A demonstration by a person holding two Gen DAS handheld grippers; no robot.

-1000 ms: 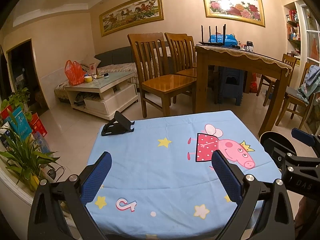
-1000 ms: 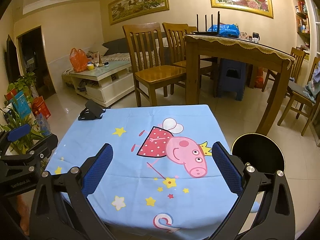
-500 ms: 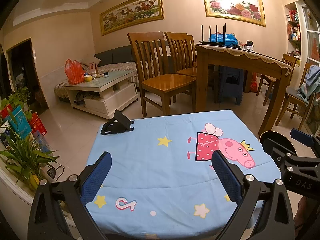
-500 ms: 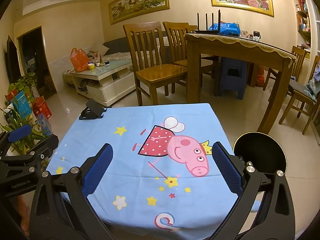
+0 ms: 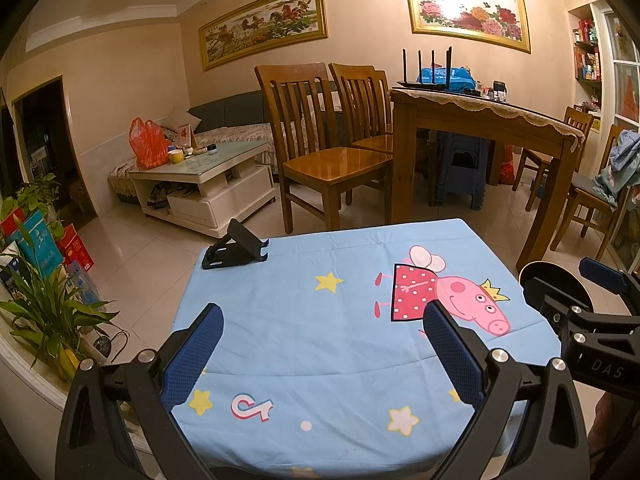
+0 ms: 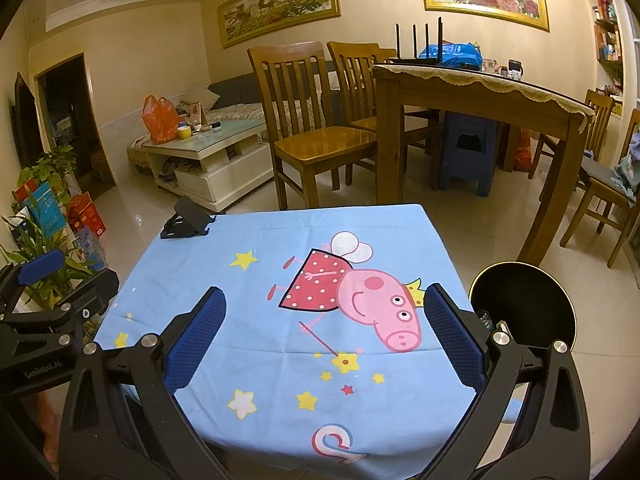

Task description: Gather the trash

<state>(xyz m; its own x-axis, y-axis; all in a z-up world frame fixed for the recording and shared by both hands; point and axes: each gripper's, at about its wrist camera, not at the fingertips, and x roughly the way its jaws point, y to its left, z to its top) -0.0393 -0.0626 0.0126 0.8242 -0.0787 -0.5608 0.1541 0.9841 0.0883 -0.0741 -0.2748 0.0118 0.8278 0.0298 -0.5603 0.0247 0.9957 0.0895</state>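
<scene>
A small table with a blue cartoon-pig cloth (image 5: 320,332) stands in front of me; it also shows in the right wrist view (image 6: 280,292). I see no loose trash on the cloth. A round black bin (image 6: 524,304) stands on the floor at the table's right side, and something small lies inside it near the rim. The bin's rim also shows in the left wrist view (image 5: 560,276). My left gripper (image 5: 320,354) is open and empty above the near edge. My right gripper (image 6: 324,334) is open and empty too, beside the bin.
A black phone stand (image 5: 234,246) sits on the table's far left corner. Wooden chairs (image 5: 320,152) and a dining table (image 5: 480,120) stand behind. A white coffee table (image 5: 200,176) with an orange bag is at the back left. Potted plants (image 5: 44,312) stand at the left.
Both views have shifted only slightly; the grippers stay open and empty over the table.
</scene>
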